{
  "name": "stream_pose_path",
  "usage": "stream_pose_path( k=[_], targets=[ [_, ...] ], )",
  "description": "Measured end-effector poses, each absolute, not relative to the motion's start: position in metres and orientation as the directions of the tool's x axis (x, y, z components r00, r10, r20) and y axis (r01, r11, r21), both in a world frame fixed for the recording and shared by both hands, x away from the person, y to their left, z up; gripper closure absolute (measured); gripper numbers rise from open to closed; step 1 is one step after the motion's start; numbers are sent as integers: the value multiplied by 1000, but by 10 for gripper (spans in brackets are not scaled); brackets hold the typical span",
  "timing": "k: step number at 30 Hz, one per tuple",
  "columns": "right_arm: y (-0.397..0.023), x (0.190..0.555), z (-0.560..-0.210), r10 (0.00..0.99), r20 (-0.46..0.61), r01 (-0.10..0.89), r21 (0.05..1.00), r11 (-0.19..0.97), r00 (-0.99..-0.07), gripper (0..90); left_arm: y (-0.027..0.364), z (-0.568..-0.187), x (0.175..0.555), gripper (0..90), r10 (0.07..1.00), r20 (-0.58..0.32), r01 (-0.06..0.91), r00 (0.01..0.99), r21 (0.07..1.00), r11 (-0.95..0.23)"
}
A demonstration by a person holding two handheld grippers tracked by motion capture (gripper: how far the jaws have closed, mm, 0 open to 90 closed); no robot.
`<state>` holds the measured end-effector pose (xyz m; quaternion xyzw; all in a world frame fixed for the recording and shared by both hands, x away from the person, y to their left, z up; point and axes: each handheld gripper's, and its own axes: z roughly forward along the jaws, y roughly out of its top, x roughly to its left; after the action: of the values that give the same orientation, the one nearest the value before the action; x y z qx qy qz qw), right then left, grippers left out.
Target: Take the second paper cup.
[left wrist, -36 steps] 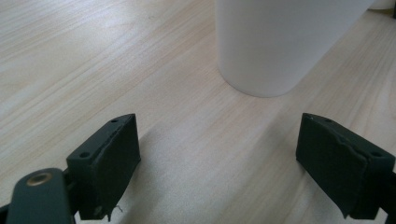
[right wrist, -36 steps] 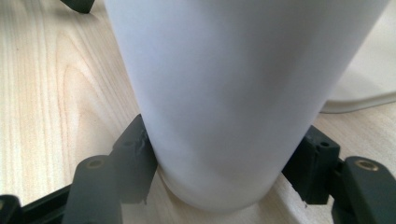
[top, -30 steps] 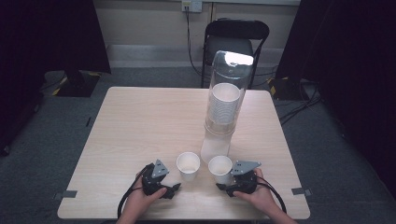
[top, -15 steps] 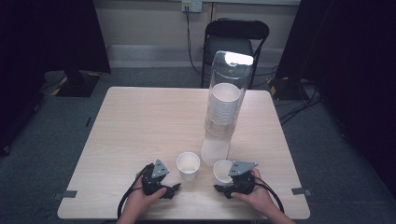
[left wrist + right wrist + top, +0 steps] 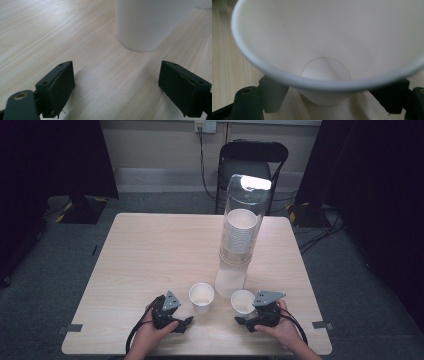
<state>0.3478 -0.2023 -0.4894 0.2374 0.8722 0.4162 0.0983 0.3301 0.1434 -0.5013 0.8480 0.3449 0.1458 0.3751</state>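
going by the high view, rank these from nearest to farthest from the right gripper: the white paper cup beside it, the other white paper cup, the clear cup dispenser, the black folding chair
From the right gripper:
1. White paper cup beside it, between its jaws.
2. Other white paper cup, to the left.
3. Clear cup dispenser, mid-table.
4. Black folding chair, beyond the table.

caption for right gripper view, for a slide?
Empty white paper cup standing between the right gripper's opening jaws on the wooden table.

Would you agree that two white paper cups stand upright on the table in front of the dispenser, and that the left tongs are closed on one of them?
Not quite: the left tongs are open, and the nearer cup stands beyond their tips, untouched, as the left gripper view shows. The rest holds: both cups stand upright in front of the dispenser.
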Motion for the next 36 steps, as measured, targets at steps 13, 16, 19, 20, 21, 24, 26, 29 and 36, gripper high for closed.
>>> stream_pose_path(
  k=[13,16,19,20,21,24,26,29,36],
  targets=[
    [-231,343,-485,509,41,351,771,531,-860,207,143,-501,330,130,694,-11,475,720,737,-481],
    [-236,343,-485,510,37,352,766,538,-859,207,143,-501,330,130,694,-11,475,720,737,-481],
    [-240,342,-485,507,37,353,762,543,-861,207,143,-501,330,130,694,-12,476,719,737,-480],
    [-241,342,-485,509,34,352,763,543,-860,207,143,-501,330,130,694,-11,475,720,737,-481],
    [-243,341,-485,510,37,355,762,542,-859,207,143,-501,330,130,694,-11,475,720,736,-481],
    [-249,340,-484,512,38,357,762,540,-858,207,143,-501,330,130,694,-11,476,720,737,-481],
    [-253,340,-483,520,33,358,763,539,-854,207,143,-501,330,131,694,-11,476,719,737,-481],
    [-258,339,-483,529,35,365,763,534,-848,206,143,-501,330,130,694,-11,476,720,737,-481],
    [-275,340,-481,550,35,374,769,518,-834,205,143,-501,330,130,694,-11,475,720,737,-481]
  ],
)
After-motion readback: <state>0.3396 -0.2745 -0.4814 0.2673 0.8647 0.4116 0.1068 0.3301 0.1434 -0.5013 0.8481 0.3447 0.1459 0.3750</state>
